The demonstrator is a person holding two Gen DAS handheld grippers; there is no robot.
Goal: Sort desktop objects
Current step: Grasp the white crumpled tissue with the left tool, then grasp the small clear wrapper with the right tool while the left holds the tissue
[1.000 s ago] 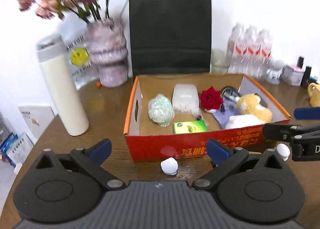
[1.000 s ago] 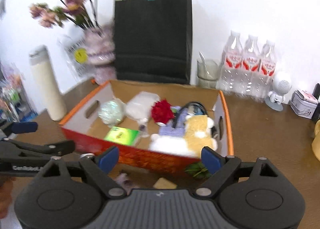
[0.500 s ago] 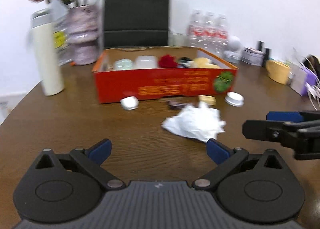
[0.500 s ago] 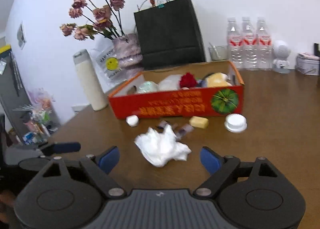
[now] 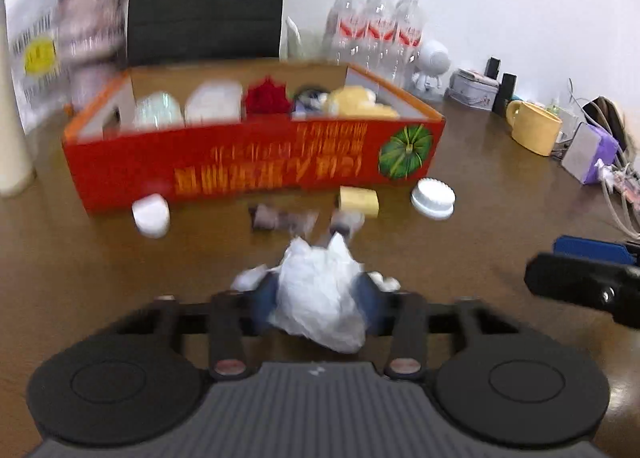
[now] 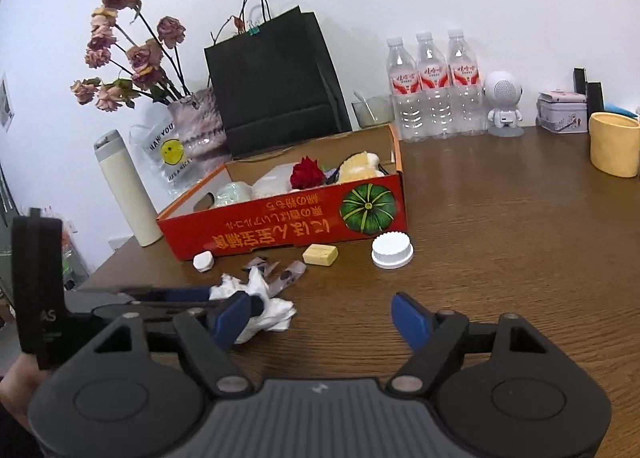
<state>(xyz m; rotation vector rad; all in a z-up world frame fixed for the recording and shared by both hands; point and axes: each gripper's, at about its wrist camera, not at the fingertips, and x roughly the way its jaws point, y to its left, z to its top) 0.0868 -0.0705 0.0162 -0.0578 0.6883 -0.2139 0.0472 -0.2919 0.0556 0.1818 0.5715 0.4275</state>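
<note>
Left wrist view motion-blurred: lettering on red box (image 5: 256, 165) unreadable, box contents smeared. Crumpled tissue (image 5: 320, 298) hid inner faces of left claw (image 5: 318, 300) pads. Small wrappers (image 5: 280, 217) beyond tissue too blurred to identify. White bottle (image 5: 12, 117) cut by left edge. Right claw (image 5: 584, 278) cut by right edge. In right wrist view, left claw's far finger hidden behind tissue (image 6: 260, 306).

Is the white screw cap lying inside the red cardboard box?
No, the white screw cap sits on the wooden table just in front of the red cardboard box, beside its pumpkin picture.
</note>
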